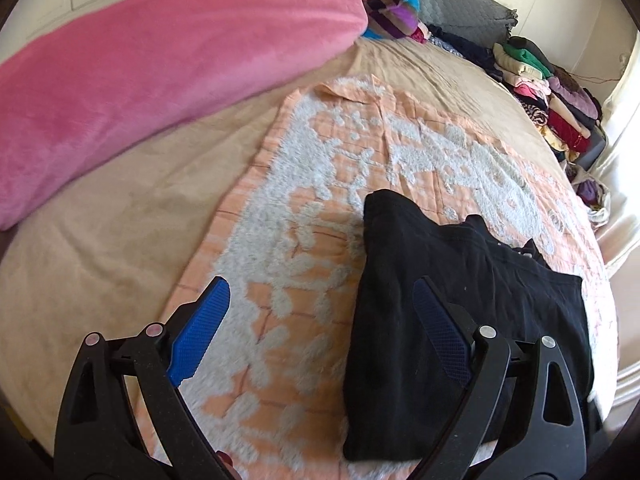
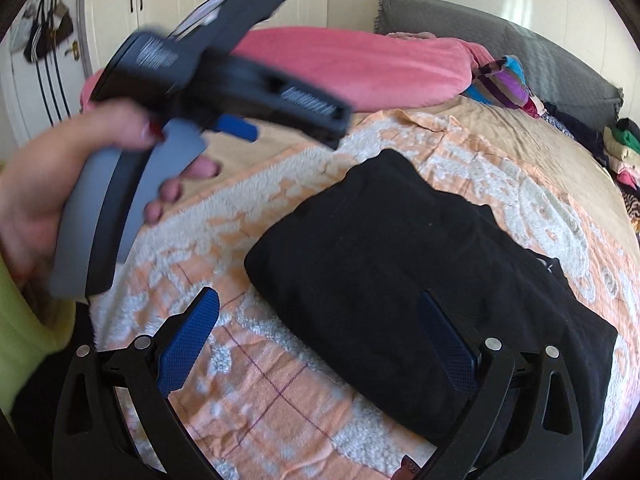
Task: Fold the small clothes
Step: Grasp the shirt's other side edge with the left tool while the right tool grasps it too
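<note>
A black garment (image 1: 448, 304) lies folded into a rough rectangle on the orange-and-white towel (image 1: 304, 216) spread on the bed. It also shows in the right wrist view (image 2: 404, 280). My left gripper (image 1: 322, 304) is open and empty, held above the garment's left edge, with one blue pad (image 1: 200, 332) over the towel. My right gripper (image 2: 320, 320) is open and empty above the garment's near edge. The left gripper's body shows blurred in the right wrist view (image 2: 216, 64), held in a hand.
A pink blanket (image 1: 152, 76) lies along the bed's left side. A striped purple item (image 1: 394, 16) lies by the grey headboard (image 1: 452, 0). Piles of clothes (image 1: 548, 96) line the bed's far right edge. White wardrobes (image 2: 180, 4) stand behind.
</note>
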The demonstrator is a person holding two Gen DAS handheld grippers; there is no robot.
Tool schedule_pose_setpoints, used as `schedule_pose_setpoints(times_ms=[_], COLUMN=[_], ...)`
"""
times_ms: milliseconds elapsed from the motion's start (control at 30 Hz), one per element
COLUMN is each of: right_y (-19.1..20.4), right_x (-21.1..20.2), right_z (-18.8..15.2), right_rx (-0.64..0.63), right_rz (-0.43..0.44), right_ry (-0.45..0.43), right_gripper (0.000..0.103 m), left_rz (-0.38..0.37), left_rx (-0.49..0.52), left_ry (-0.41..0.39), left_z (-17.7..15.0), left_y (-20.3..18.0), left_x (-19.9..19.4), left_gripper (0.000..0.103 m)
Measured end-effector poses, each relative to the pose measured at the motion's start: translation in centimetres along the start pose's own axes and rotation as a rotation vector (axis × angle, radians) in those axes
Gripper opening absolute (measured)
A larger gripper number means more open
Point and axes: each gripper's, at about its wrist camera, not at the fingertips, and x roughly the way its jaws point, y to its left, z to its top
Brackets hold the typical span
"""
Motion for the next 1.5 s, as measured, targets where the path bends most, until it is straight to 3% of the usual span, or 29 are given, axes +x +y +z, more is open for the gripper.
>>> schedule_pose_setpoints(times_ms=[300,433,600,633,667,700,733,800,833,1100,1500], right_y=[0.1,-0.4,-0.5,-0.6,-0.7,-0.9,-1.3,-2.0,-2.3,-3.2,-3.7], right_x=[4.0,5.5,6.3,6.2,6.0,5.8,5.6,5.1,5.0,3.1,-0.3], right_z=[-1.2,-1.8,-2.5,-2.5,-2.6,-2.6,-2.6,-2.6,-2.5,-2.4,-2.7], right_rx=[-0.031,-0.053,-0.120,-0.121,-0.115,-0.109,-0.095,-0.069,-0.061,-0.017,0.046], right_rz=[-0.045,-0.123,-0.174,-0.177,-0.177,-0.175,-0.171,-0.141,-0.131,-0.084,-0.062], right_ry=[0.032,0.034,0.000,-0.008,-0.020,-0.028,-0.037,-0.051,-0.053,-0.086,-0.140], right_gripper=[0.098,0.097,0.072,0.069,0.059,0.049,0.044,0.029,0.027,0.018,0.016], left_rz=[-0.098,-0.117,-0.197,-0.203,-0.212,-0.238,-0.270,-0.249,-0.246,-0.251,-0.230], left_rx=[0.024,0.029,-0.012,-0.007,-0.003,-0.001,-0.005,0.021,0.027,-0.010,0.024], left_ry=[0.063,0.104,0.177,0.179,0.180,0.184,0.186,0.178,0.177,0.160,0.125], left_z=[1.8,2.2,2.2,2.1,2.1,2.0,1.9,1.7,1.7,1.9,3.0], left_y=[-1.5,-2.0,-2.1,-2.3,-2.5,-2.9,-3.3,-4.2,-4.4,-5.2,-8.6], left_x=[4.6,6.5,9.4,9.6,9.7,9.8,9.8,9.6,9.5,7.4,4.3], left_gripper=[0.085,0.071,0.066,0.060,0.054,0.035,0.022,0.018,0.013,0.011,0.011])
